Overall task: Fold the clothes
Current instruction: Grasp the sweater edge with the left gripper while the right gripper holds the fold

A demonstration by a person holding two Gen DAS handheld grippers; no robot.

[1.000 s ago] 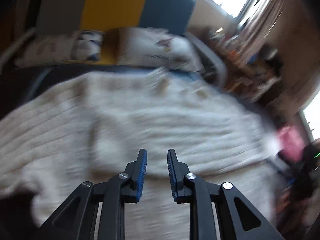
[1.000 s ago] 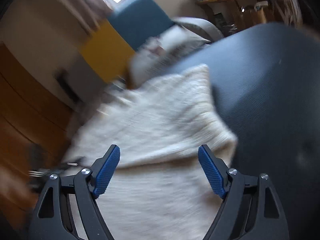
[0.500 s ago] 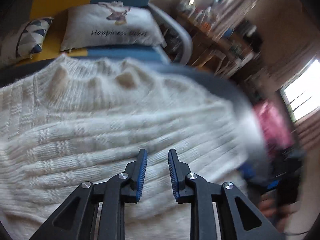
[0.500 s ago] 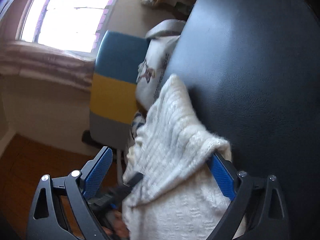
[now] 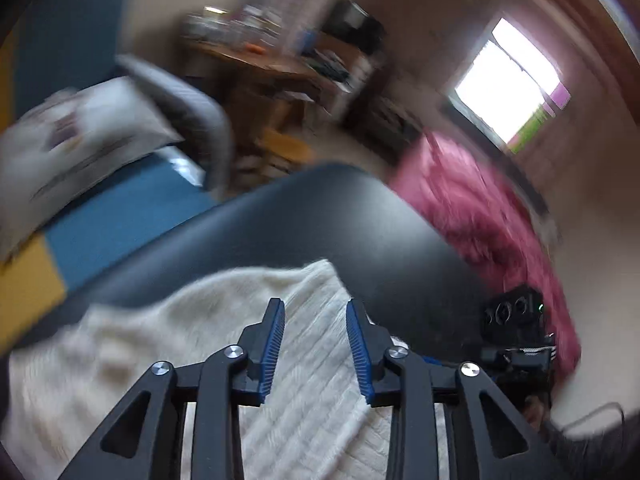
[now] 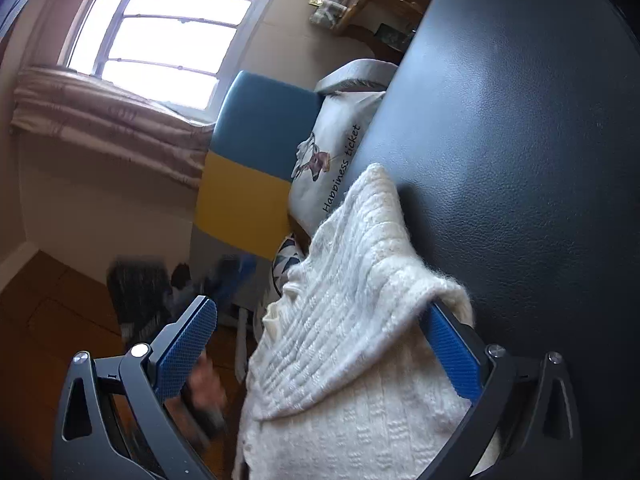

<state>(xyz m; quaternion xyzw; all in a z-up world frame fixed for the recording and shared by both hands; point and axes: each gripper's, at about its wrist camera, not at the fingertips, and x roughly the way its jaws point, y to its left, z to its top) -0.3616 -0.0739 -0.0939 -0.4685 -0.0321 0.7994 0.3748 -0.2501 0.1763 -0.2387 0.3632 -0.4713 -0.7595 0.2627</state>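
1. Right in front of my right tongs (image 6: 320, 344): jaws opening, at their widest. The folded edge of the white knit sweater (image 6: 352, 320) lies between them and drapes over the right-hand blue pad (image 6: 452, 356); the other pad stands clear. Nothing pinched.
2. My left tongs (image 5: 315, 344): jaws opening, about halfway. Sweater (image 5: 304, 380) sits under them, nothing between the pads that I can see; frame is blurred.
3. Sweater lies on the black leather-look surface (image 6: 520, 160), its far corner pointing toward the cushions.
4. Beyond the surface's edge: white "Happiness ticket" cushion (image 6: 332, 148) on the blue and yellow sofa (image 6: 260, 140).
5. Further back: window (image 6: 160, 20) with a striped blind, cluttered wooden shelves (image 5: 280, 60), a pink fabric (image 5: 480, 216) off to the side.
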